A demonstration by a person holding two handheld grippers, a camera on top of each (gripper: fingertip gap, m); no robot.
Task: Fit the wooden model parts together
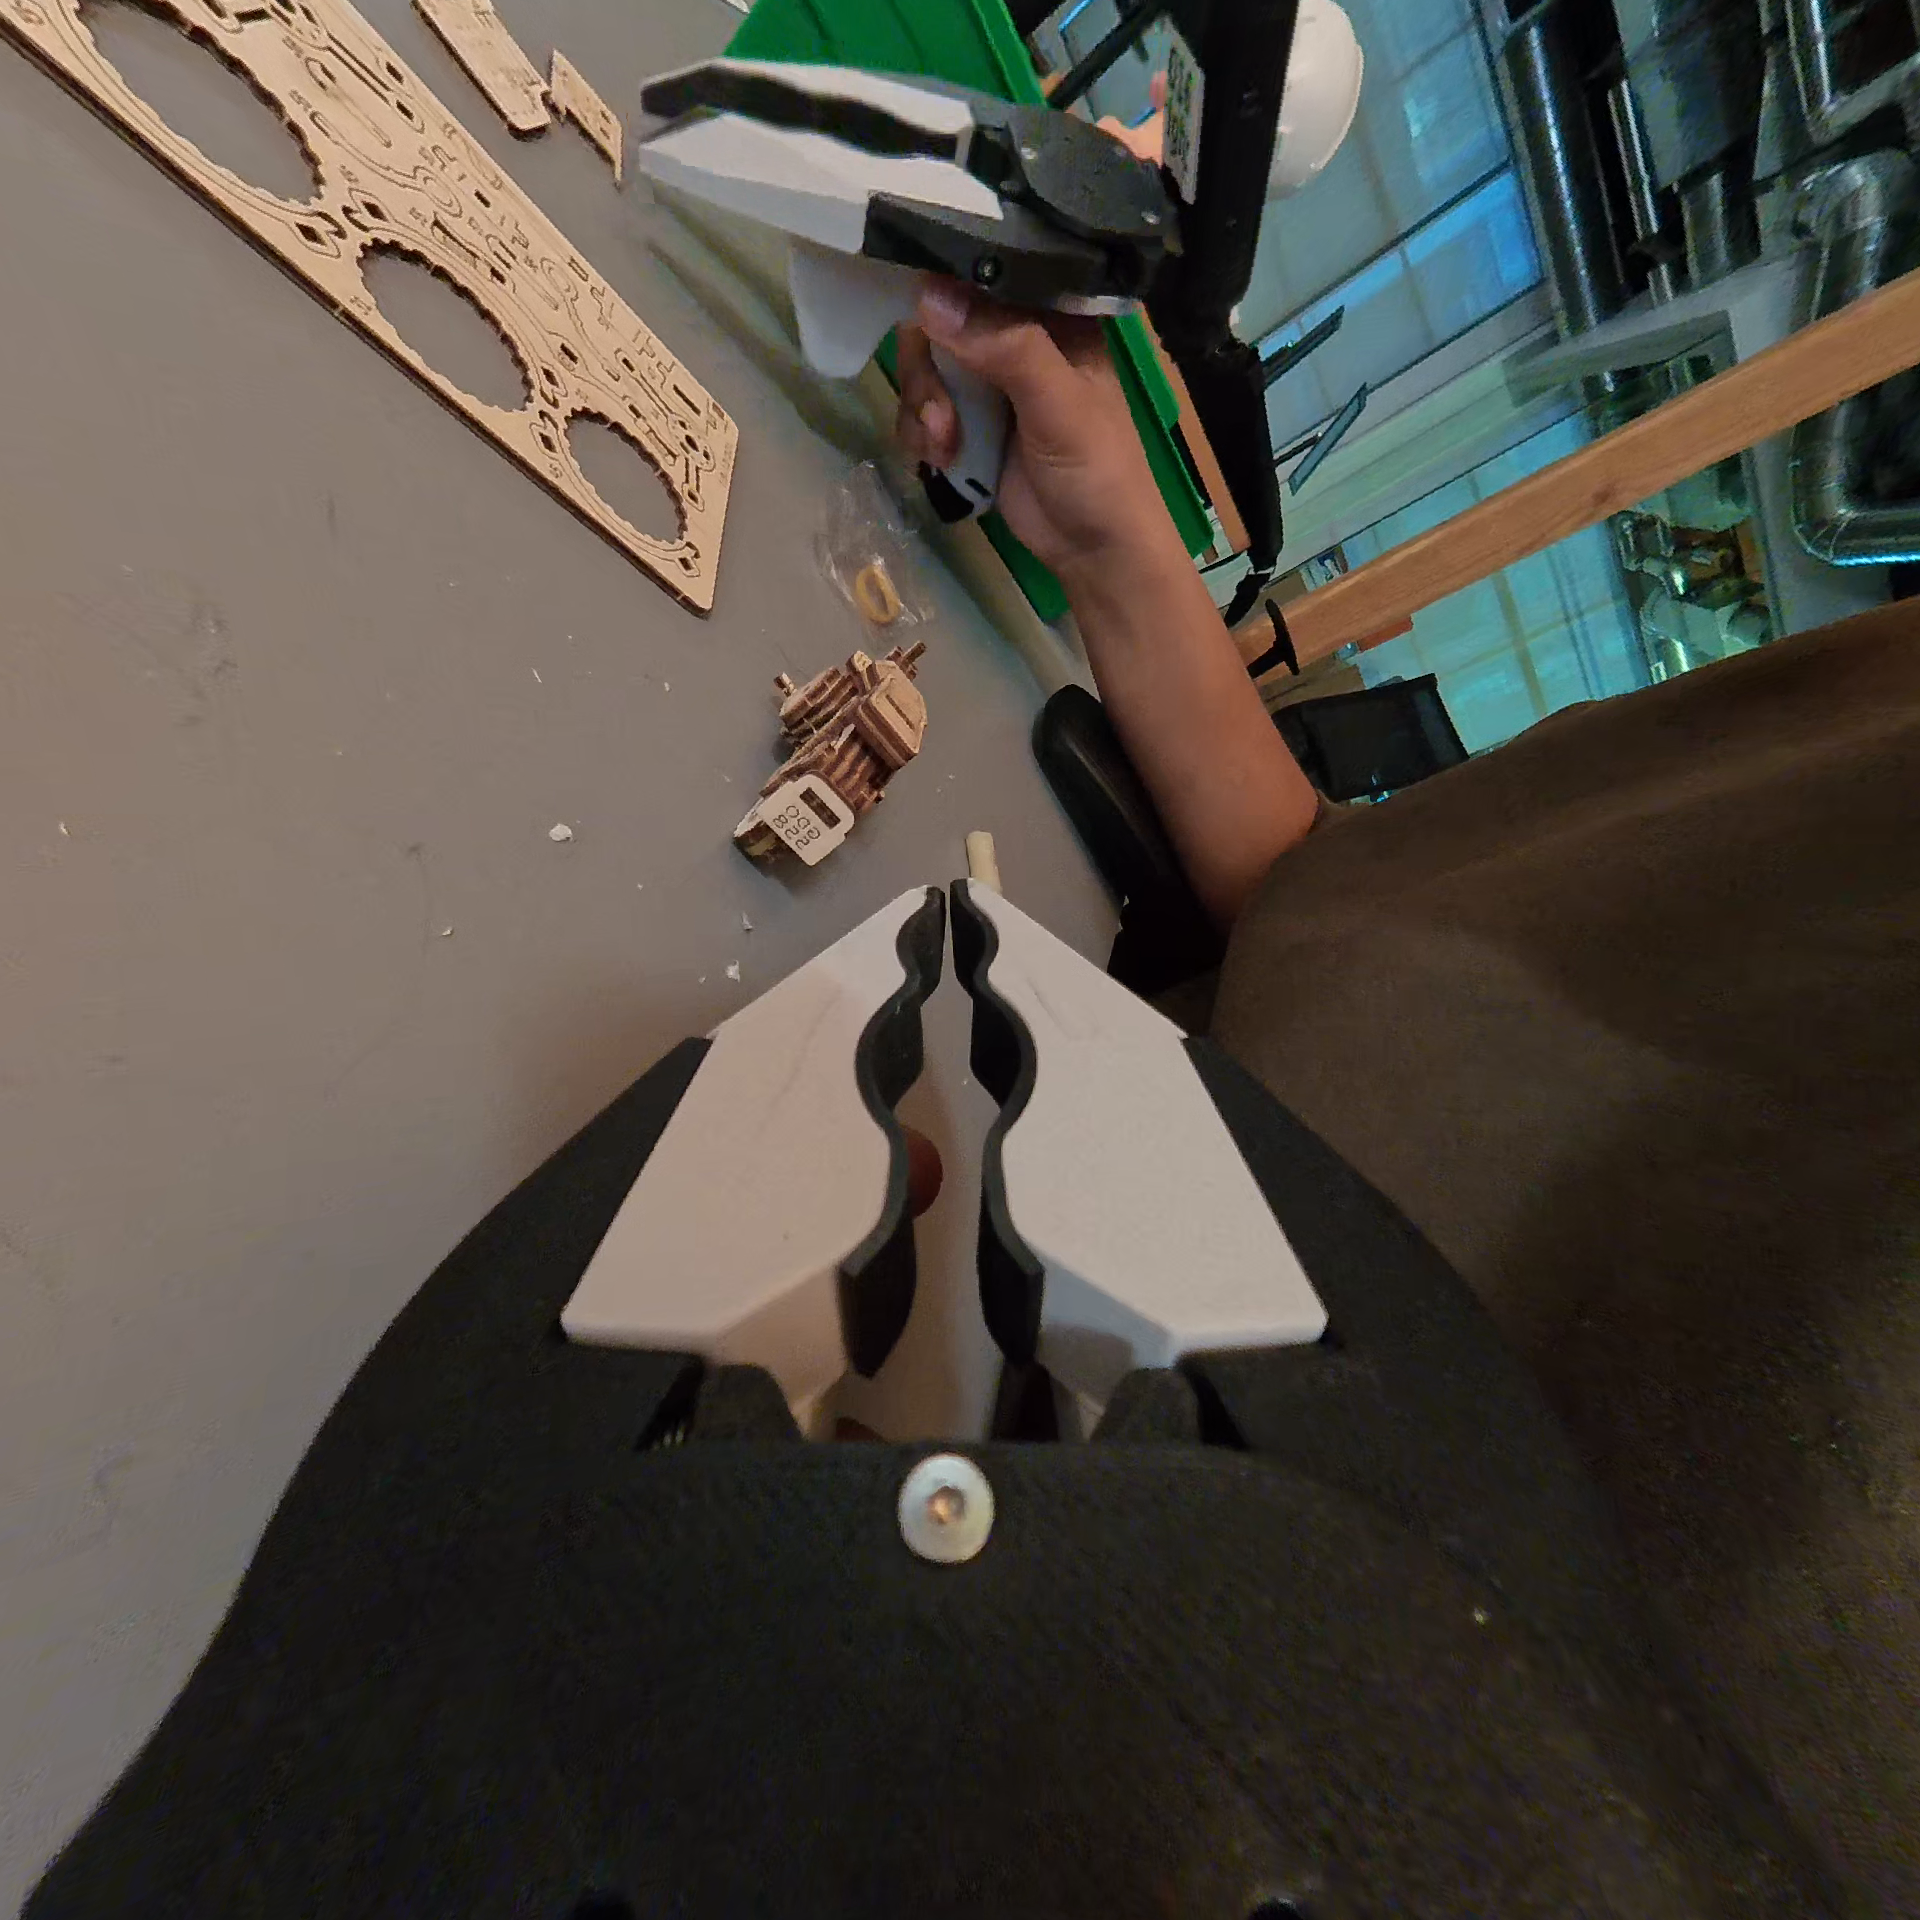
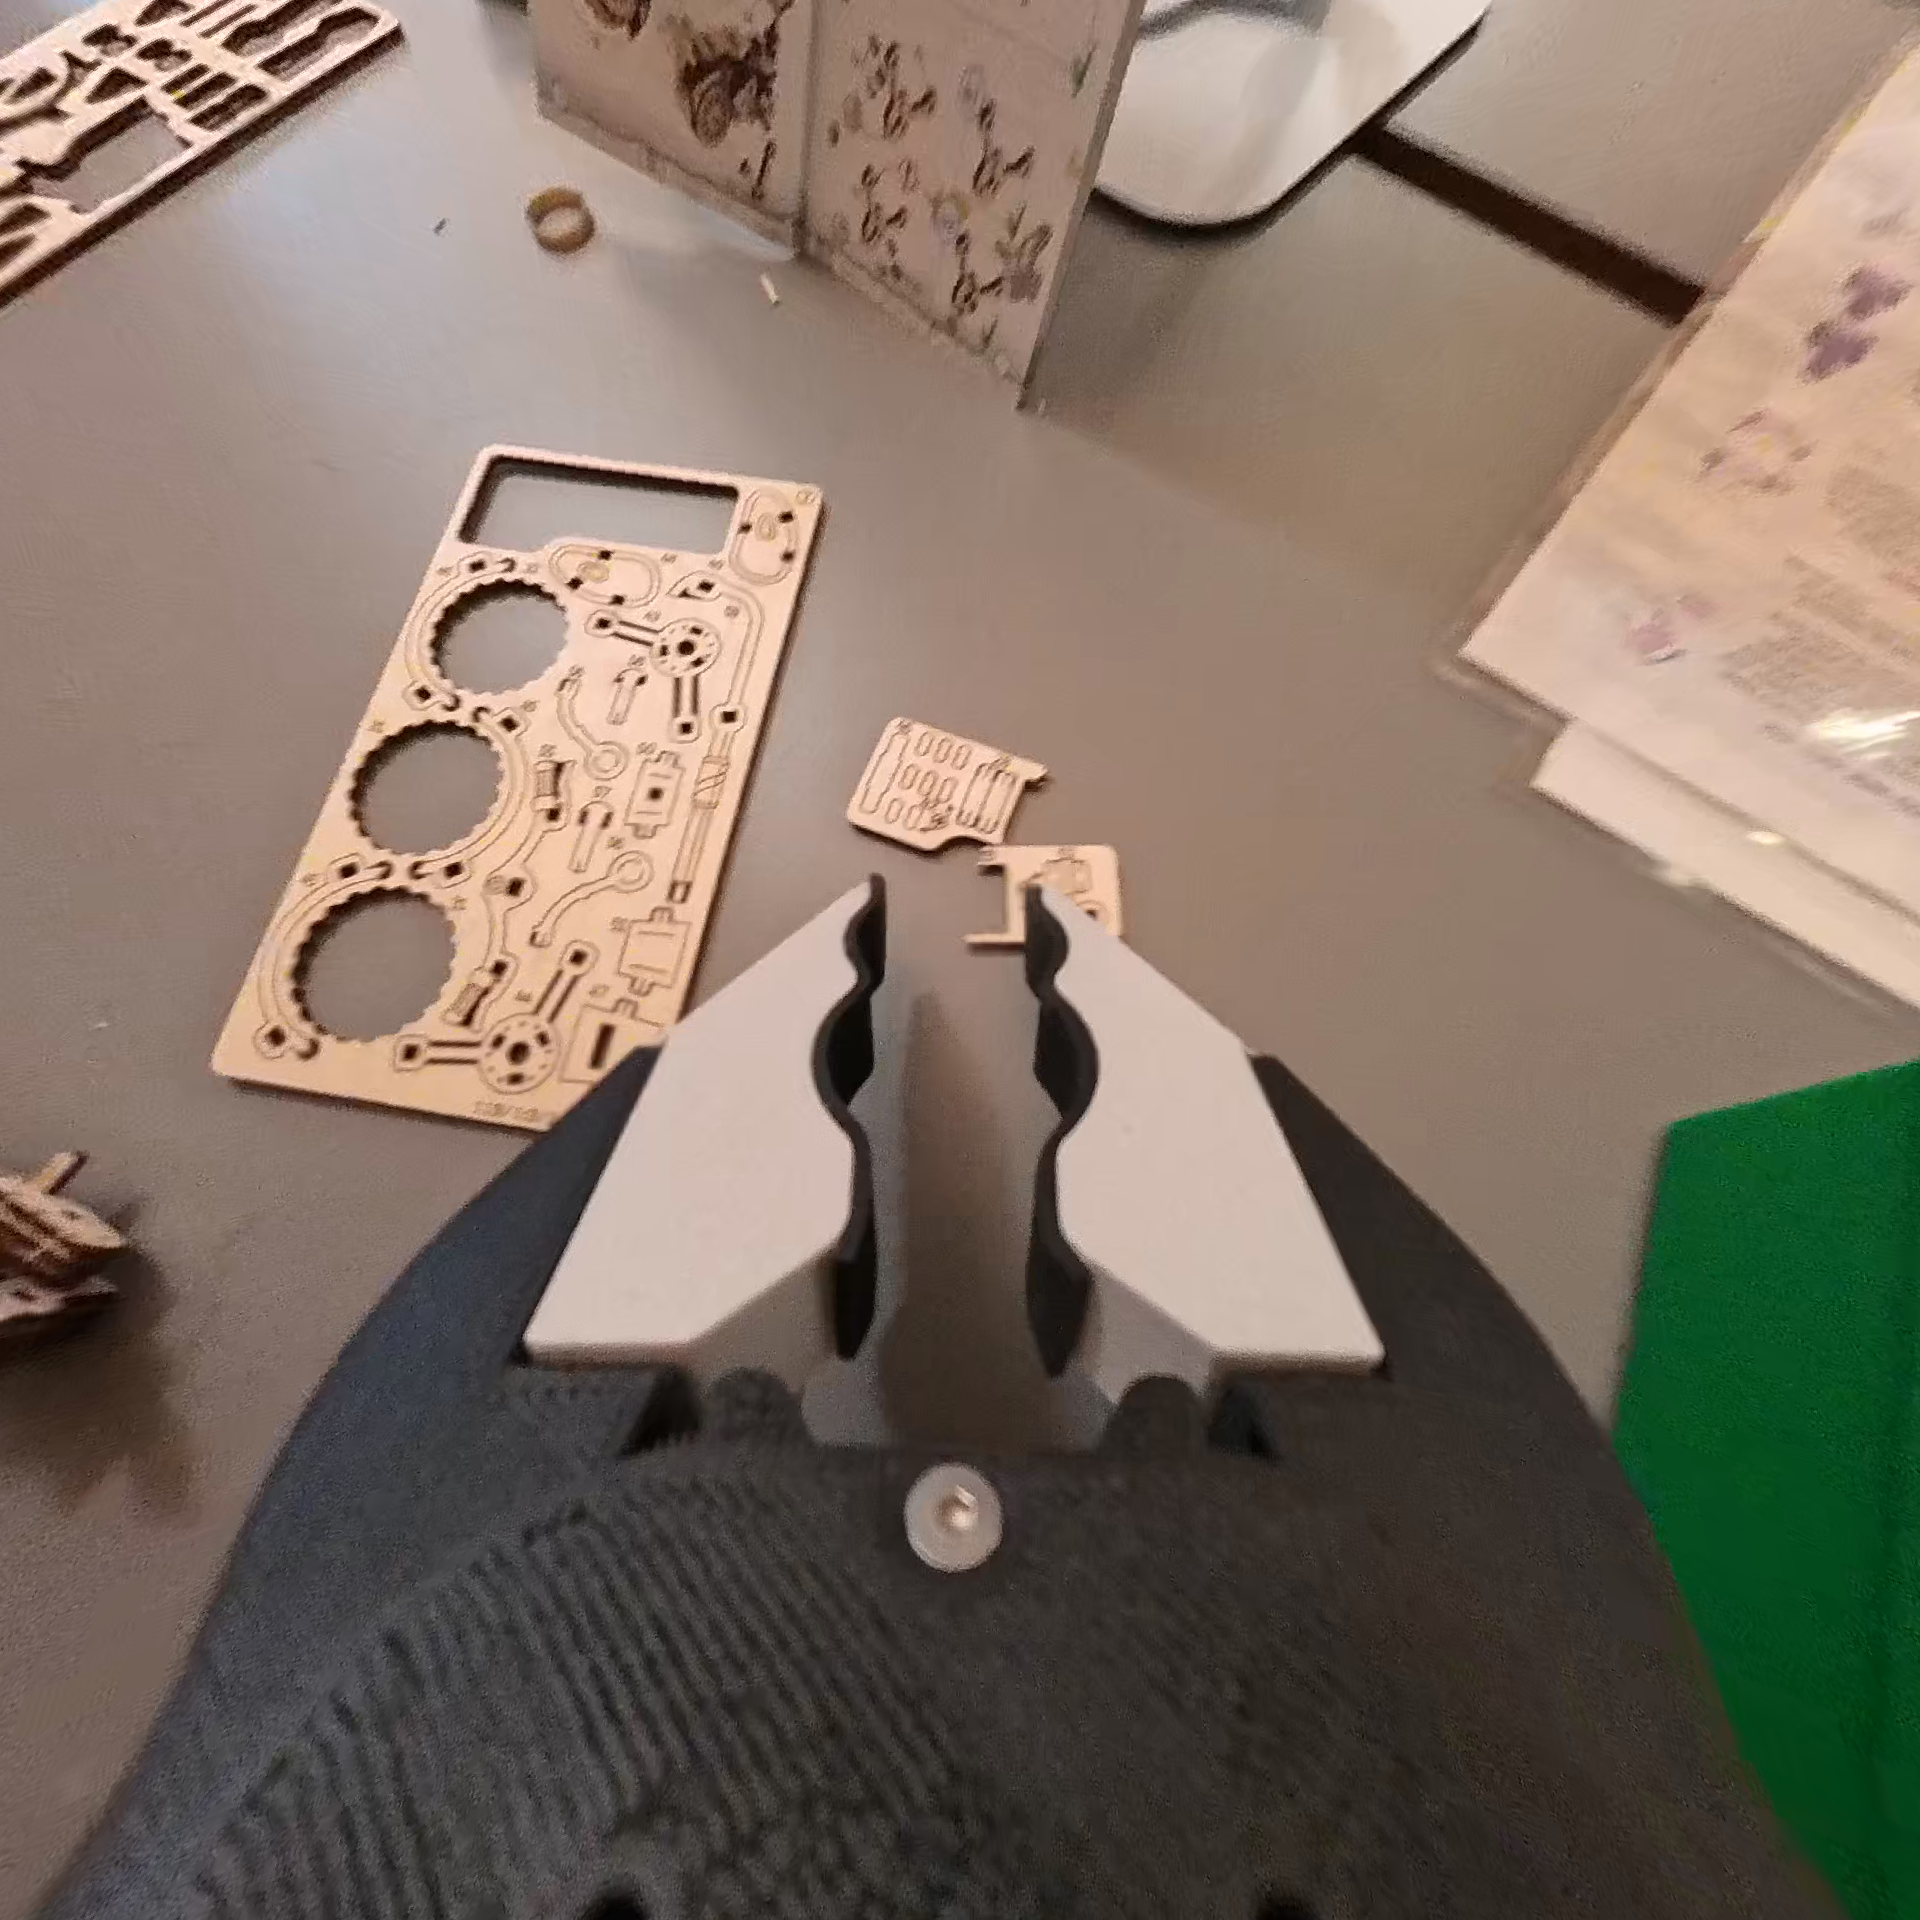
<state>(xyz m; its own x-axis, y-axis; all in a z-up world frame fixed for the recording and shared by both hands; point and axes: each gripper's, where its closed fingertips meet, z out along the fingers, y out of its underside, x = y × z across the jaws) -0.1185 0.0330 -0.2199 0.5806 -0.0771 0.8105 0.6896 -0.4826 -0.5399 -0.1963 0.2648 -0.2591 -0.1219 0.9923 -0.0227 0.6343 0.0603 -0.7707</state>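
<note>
A small wooden model assembly (image 1: 842, 750) with a white tag lies on the grey table (image 1: 208, 935); its edge shows at the left of the right wrist view (image 2: 47, 1247). My left gripper (image 1: 948, 896) is shut and empty, just short of the assembly near the table edge. My right gripper (image 2: 956, 904) is open and empty above the table, over a small wooden fragment (image 2: 1070, 883); it also shows in the left wrist view (image 1: 665, 130), held by a hand. A laser-cut wooden sheet (image 2: 540, 790) with three round cut-outs lies left of it, also seen in the left wrist view (image 1: 416, 270). A second fragment (image 2: 940, 784) lies ahead.
A green bin (image 2: 1787, 1455) stands at the right, also in the left wrist view (image 1: 904, 42). A folded instruction leaflet (image 2: 883, 156) stands at the back, a plastic-sleeved paper (image 2: 1714, 571) at far right. Another wooden sheet (image 2: 135, 114) lies far left, a wooden ring (image 2: 561, 216) nearby. A plastic bag (image 1: 873, 561) lies near the edge. The tips of one gripper are about 25 cm away from the tips of the other.
</note>
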